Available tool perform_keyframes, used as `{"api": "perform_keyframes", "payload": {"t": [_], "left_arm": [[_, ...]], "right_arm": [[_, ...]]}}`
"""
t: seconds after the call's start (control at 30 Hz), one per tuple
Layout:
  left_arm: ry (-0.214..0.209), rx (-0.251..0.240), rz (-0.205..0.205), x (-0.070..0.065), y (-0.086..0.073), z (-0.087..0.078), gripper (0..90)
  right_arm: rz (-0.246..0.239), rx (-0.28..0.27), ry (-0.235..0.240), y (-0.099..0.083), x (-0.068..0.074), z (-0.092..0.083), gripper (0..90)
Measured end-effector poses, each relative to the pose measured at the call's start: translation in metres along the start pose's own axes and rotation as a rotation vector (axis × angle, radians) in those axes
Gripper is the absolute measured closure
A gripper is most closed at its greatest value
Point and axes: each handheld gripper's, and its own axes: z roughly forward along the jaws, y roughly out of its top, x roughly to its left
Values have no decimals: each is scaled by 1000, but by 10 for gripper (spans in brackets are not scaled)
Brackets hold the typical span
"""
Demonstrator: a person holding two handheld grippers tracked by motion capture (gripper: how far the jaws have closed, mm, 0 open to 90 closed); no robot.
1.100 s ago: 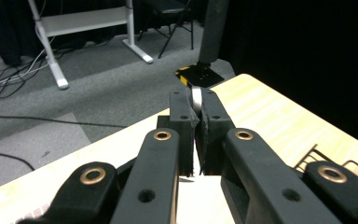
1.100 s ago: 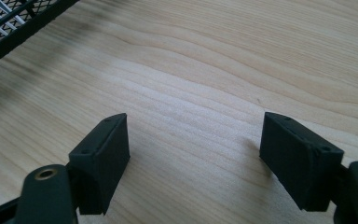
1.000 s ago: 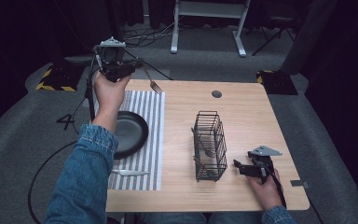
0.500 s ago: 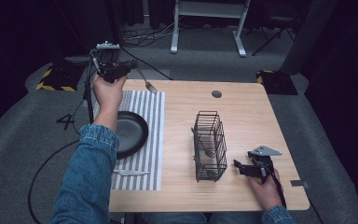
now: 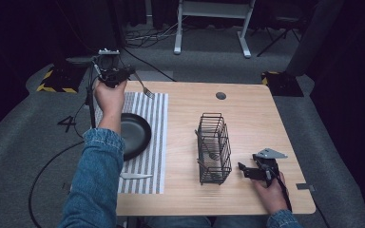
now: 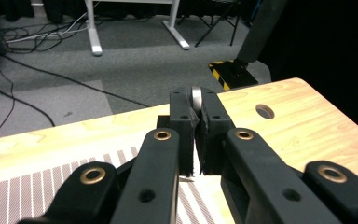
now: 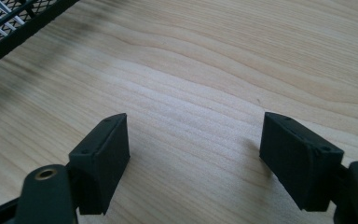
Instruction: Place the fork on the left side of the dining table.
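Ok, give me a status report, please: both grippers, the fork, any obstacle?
Left gripper shut on fork, above mat far edge. Right gripper open, empty, resting on table beside basket. Nothing under the fork.

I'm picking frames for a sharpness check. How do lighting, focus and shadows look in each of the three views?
High view: the wooden table is evenly lit, the surroundings fall to near black, and the fork is small and soft. Left gripper view: the near black jaws look soft, the floor beyond clearer. Right gripper view: wood grain crisp, with soft dark shadows beside the wire basket.
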Motion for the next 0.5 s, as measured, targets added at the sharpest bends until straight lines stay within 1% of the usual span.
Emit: {"api": "perform_keyframes", "payload": {"t": [0.1,0.2,0.37,0.5], "left_arm": [[12,0,-14,6,-4,0,863],[26,7,-38,13,-7,1,863],[32,17,-34,14,-11,4,863],[58,36,-25,14,-15,9,863]], "right_arm": [[0,0,0,0,0,0,242],[0,0,0,0,0,0,242],[0,0,0,0,0,0,242],[0,0,0,0,0,0,242]]}}
